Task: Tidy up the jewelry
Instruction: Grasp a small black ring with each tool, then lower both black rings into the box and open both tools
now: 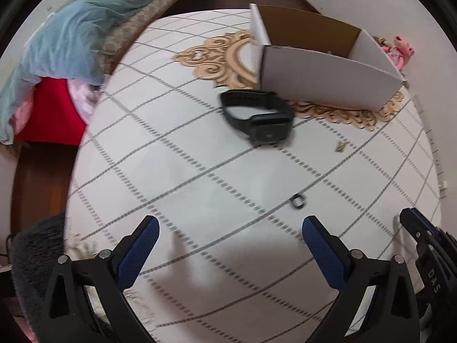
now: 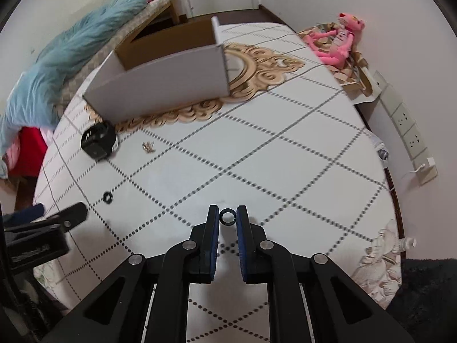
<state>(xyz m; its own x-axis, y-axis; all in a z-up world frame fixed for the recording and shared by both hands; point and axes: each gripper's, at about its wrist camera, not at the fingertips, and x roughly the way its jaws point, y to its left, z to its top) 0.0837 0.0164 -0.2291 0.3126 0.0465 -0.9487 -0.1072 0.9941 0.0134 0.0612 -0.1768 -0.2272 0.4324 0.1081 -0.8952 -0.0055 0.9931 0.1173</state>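
Two grippers: the left gripper (image 1: 230, 230) gapes empty, while the right gripper (image 2: 227, 217) seemingly pinches a small black ring (image 2: 227, 217) at six o'clock on the table (image 2: 300, 154), where its shallow tip-hold could let it slip.

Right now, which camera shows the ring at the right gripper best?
The right wrist view: the black ring sits between the right gripper fingertips, pinched. The left wrist view shows only that gripper's side; this ring is hidden there.
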